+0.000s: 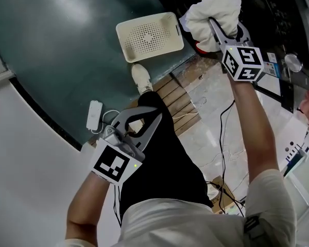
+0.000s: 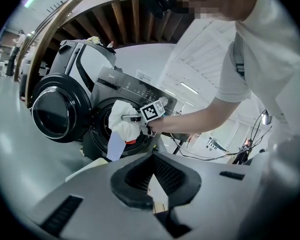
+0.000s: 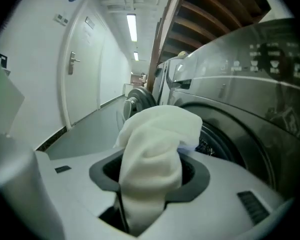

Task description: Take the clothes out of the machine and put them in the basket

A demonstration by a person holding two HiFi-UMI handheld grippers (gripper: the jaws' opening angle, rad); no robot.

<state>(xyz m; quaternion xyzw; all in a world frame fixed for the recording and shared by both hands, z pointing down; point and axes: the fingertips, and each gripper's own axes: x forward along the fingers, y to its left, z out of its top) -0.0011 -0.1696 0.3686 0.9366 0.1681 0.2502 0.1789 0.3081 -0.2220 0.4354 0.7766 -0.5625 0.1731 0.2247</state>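
White cloth (image 1: 216, 12) is bunching thick and soft, looking like towel or sock fabric, creased into a lump, with a pale bluish piece (image 2: 115, 146) hanging under it. It is sitting in the air right at the mouth of the washing machine (image 2: 115, 84), not resting on anything, well apart from the basket (image 1: 144, 19). Right gripper (image 1: 221, 32) is pinching it: in the right gripper view the fabric (image 3: 155, 149) is filling the gap between the jaws and spilling over the top. Left gripper (image 1: 139, 120) is hanging low near the person's leg, jaws pressed together with nothing between them (image 2: 152, 156). The cream perforated basket is lying on the dark floor beside the person's shoe (image 1: 141, 77), and it is looking empty, so judging by that nothing is dropped in yet. Progress: early, one load out of the drum, drop-off not yet done. Something red (image 2: 131, 141) is showing at the drum's lip, so more is probably waiting inside; how much, I cannot tell. Machine door (image 2: 55, 111) is standing wide open.
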